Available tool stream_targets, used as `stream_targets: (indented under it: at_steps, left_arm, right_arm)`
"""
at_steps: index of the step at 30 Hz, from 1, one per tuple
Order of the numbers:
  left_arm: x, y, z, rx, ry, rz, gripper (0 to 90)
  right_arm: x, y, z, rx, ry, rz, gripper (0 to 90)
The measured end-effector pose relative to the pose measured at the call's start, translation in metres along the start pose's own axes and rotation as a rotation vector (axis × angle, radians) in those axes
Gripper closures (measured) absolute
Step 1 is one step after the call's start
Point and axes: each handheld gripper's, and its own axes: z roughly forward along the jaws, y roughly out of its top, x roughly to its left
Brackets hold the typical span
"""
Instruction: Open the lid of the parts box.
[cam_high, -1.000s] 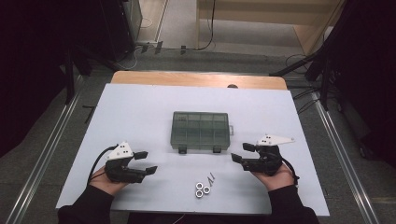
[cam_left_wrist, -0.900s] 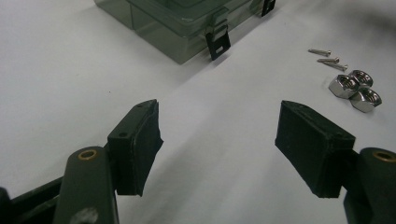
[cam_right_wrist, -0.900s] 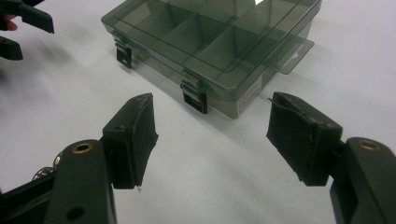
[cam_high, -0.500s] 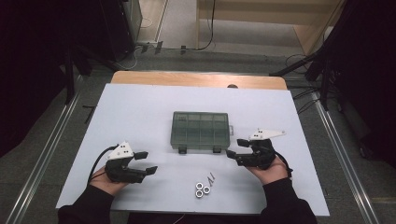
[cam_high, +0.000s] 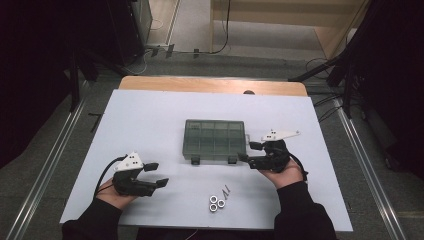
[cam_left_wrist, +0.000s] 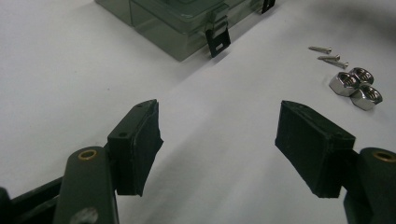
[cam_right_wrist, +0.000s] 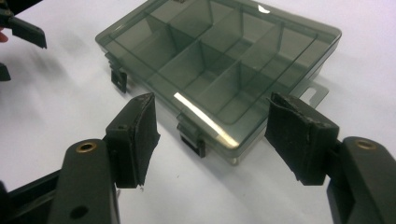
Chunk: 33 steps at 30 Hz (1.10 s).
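Note:
A smoky clear compartment box (cam_high: 215, 140) with its lid shut lies mid-table. Its two black latches (cam_right_wrist: 191, 137) face me. My right gripper (cam_high: 247, 151) sits at the box's near right corner. In the right gripper view its jaws (cam_right_wrist: 212, 135) stand open and have just been closing slightly. That corner of the box (cam_right_wrist: 219, 60) shows in the gap, and the pads (cam_right_wrist: 140, 135) do not touch it. My left gripper (cam_high: 156, 175) rests at the near left, open and with nothing in it (cam_left_wrist: 219, 140). It points toward the box (cam_left_wrist: 177, 23).
Three steel nuts (cam_high: 216, 202) and a few small screws (cam_high: 226, 191) lie near the front edge, between the hands; the nuts (cam_left_wrist: 356, 84) and screws (cam_left_wrist: 327, 53) also lie right of the left jaws. The white tabletop (cam_high: 150, 125) ends in a wooden strip (cam_high: 210, 85) at the back.
My right gripper has moved left and a little away from me, up to the box's near right corner. The left gripper, box, nuts and screws have stayed put.

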Motion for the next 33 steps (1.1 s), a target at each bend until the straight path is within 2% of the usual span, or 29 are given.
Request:
stream_targets:
  at_steps: [3,12,13,14,15,17,18,19,23,26,29,32,33]
  left_arm:
    - [0.000,0.000,0.000,0.001,0.001,-0.003,30.4]
    - [0.001,-0.001,-0.001,-0.005,0.005,-0.007,30.5]
    - [0.002,0.000,-0.001,-0.005,0.003,-0.012,30.4]
    - [0.002,0.000,-0.001,-0.005,0.003,-0.012,30.4]
    - [0.002,0.000,-0.001,-0.008,0.005,-0.017,30.4]
    - [0.002,0.000,-0.001,-0.007,0.005,-0.016,30.4]
    - [0.002,0.000,-0.001,-0.005,0.005,-0.015,30.4]
    - [0.002,0.000,-0.001,-0.006,0.006,-0.014,30.5]
    - [0.002,0.000,-0.001,-0.007,0.006,-0.012,30.5]
    - [0.002,0.000,-0.001,-0.006,0.007,-0.012,30.4]
    - [0.002,0.000,-0.001,-0.012,0.007,-0.017,30.4]
    - [0.003,0.000,-0.002,-0.012,0.008,-0.018,30.4]
    - [0.003,0.000,-0.002,-0.013,0.008,-0.019,30.4]
  right_arm:
    - [-0.003,0.006,0.002,-0.007,-0.011,0.002,36.4]
    - [-0.004,0.002,0.003,0.011,-0.018,-0.003,46.8]
    - [-0.005,0.000,0.003,0.012,-0.016,0.000,51.2]
    - [-0.005,0.000,0.003,0.012,-0.016,0.000,51.2]
    - [-0.007,-0.003,0.002,0.021,-0.007,0.018,57.0]
    - [-0.009,-0.006,0.002,0.027,-0.001,0.030,62.2]
    - [-0.009,-0.006,0.002,0.027,-0.001,0.030,62.2]
    - [-0.010,-0.010,0.003,0.036,0.008,0.029,67.2]
    - [-0.008,-0.013,0.002,0.053,0.014,0.027,75.3]
    - [-0.009,-0.017,0.002,0.076,0.034,0.032,85.5]
    - [-0.009,-0.020,0.002,0.092,0.024,0.031,90.0]
    - [-0.011,-0.021,0.002,0.098,0.021,0.036,90.0]
    - [-0.011,-0.023,0.003,0.102,0.006,0.044,90.0]
